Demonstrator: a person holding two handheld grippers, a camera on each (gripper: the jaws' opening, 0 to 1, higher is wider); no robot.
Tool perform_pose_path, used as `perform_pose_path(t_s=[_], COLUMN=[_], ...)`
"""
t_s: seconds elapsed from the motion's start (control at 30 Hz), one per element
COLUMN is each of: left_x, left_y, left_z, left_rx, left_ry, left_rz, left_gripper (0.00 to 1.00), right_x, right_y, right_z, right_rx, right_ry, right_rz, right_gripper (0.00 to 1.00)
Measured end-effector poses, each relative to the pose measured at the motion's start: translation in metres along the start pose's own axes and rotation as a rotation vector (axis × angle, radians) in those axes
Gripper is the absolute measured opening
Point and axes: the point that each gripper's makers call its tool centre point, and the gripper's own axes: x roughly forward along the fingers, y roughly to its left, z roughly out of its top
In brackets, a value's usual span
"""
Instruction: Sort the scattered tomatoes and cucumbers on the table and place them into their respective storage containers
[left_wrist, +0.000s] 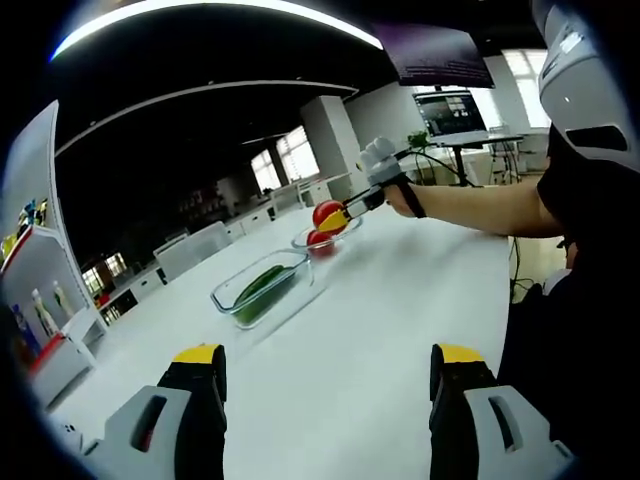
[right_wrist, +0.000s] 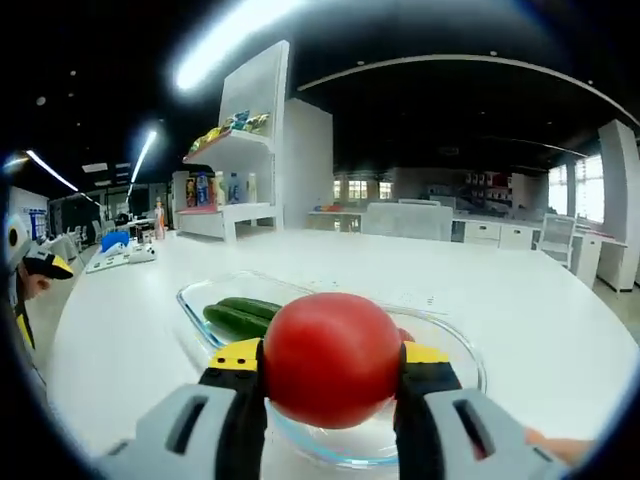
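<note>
Right gripper view: right tool (right_wrist: 330, 385) clamped on a red tomato (right_wrist: 330, 358), one yellow-tipped jaw pressed to each side, held directly above a round glass bowl (right_wrist: 455, 365). Another bit of red just visible in that bowl behind the held tomato. To the left of the bowl, a rectangular glass container (right_wrist: 200, 300) with two green cucumbers (right_wrist: 240, 315) lying side by side inside. Both containers resting on the white surface (right_wrist: 520, 300). Shelving with coloured packages (right_wrist: 230, 125) farther back.

Left gripper view: left tool (left_wrist: 330, 375) spread wide, nothing between the jaws, hovering over bare white surface (left_wrist: 400, 300) well short of the containers. Ahead, the rectangular container (left_wrist: 232, 299) with cucumbers (left_wrist: 262, 290) inside, and past it the round bowl (left_wrist: 300, 240) with a tomato (left_wrist: 320, 240) in it. Right tool (left_wrist: 335, 220) reaching in from the right, held by a gloved hand (left_wrist: 385, 170), gripping its tomato (left_wrist: 326, 212) just above the bowl.
</note>
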Motion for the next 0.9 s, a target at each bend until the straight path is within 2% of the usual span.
perform_pose_path(t_s=[0.13, 0.27, 0.4, 0.6, 0.9], left_x=[0.001, 0.001, 0.002, 0.003, 0.003], left_y=[0.0, 0.001, 0.002, 0.002, 0.003], left_z=[-0.002, -0.001, -0.002, -0.001, -0.003], left_rx=[-0.001, 0.001, -0.001, 0.003, 0.004], left_ry=[0.005, 0.004, 0.005, 0.003, 0.005], left_rz=[0.001, 0.003, 0.002, -0.002, 0.005], left_gripper=[0.83, 0.83, 0.83, 0.83, 0.83], right_x=[0.005, 0.005, 0.008, 0.011, 0.011], right_y=[-0.005, -0.001, -0.004, -0.008, -0.006], right_z=[-0.004, -0.006, -0.008, -0.021, -0.023], right_rx=[0.021, 0.044, 0.035, 0.05, 0.088], right_ry=[0.021, 0.029, 0.039, 0.086, 0.087], right_rz=[-0.025, -0.002, -0.017, -0.037, -0.035], right_gripper=[0.45, 0.45, 0.46, 0.46, 0.47])
